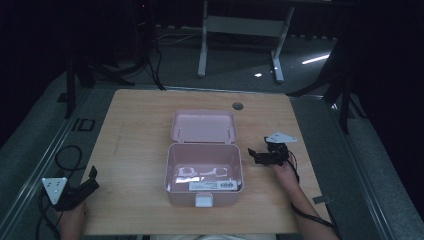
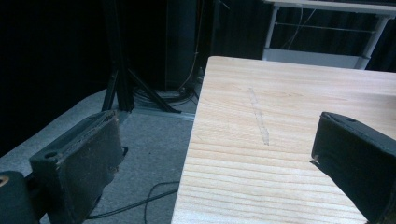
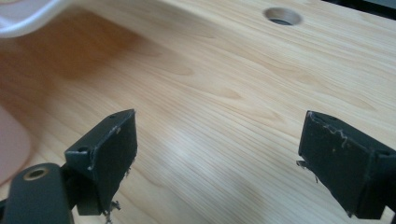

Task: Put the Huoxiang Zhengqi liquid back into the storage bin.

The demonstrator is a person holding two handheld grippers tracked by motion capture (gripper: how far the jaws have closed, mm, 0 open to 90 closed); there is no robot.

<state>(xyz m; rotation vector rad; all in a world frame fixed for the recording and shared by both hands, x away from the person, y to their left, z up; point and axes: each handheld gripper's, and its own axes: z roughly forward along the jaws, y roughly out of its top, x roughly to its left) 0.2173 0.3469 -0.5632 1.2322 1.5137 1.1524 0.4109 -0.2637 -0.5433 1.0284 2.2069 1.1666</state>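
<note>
An open pink box [image 1: 204, 172] is shown at the centre of the high view on the wooden surface [image 1: 140, 125], its lid [image 1: 203, 126] laid back toward the top of the frame and its white latch [image 1: 203, 200] facing the bottom edge. The right tool [image 1: 256, 154] is seen just right of the box, jaws spread wide and empty; the left tool [image 1: 92, 175] is held at the lower left corner of the surface, well apart from the box, jaws likewise wide and empty. Inside the box, white items [image 1: 202, 172] and a flat labelled card [image 1: 212, 185] are visible; the print on the card is too small to be read, and no brand can be made out. Judged from this arrangement, the light box may be pushed sideways or tipped if approached by the right tool alone, since it is not braced by the distant left tool; the lid might also be knocked shut on a jaw.
</note>
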